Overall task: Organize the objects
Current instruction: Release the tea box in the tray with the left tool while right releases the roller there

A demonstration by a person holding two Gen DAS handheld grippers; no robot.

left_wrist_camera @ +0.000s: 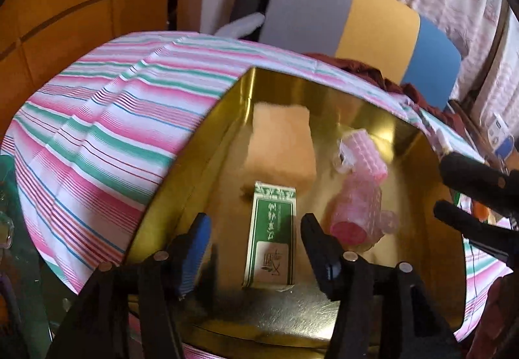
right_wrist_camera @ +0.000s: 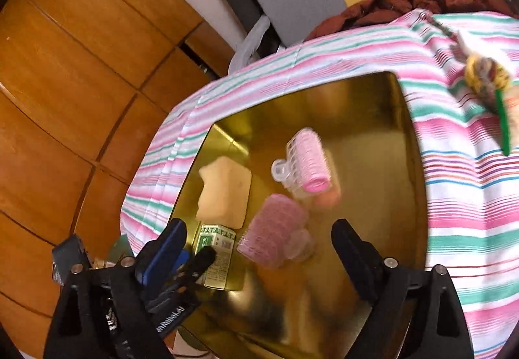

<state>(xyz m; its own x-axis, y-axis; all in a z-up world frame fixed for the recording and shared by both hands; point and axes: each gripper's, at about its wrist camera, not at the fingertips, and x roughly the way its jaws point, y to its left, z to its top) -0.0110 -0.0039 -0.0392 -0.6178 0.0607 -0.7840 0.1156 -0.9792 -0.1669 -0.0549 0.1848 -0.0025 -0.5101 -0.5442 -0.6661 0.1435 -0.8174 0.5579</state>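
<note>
A shiny gold tray sits on a pink, green and white striped cloth. In it lie a beige sponge, a green paper box and two pink hair rollers. My left gripper is open over the tray, its fingers on either side of the green box with gaps to it. My right gripper is open wide, just behind the nearer roller, with the other roller farther in. It also shows at the right edge of the left wrist view.
A yellow patterned item and a green comb lie on the cloth right of the tray. Dark red fabric is bunched at the far edge. A wooden cabinet stands left, and grey, yellow and blue panels behind.
</note>
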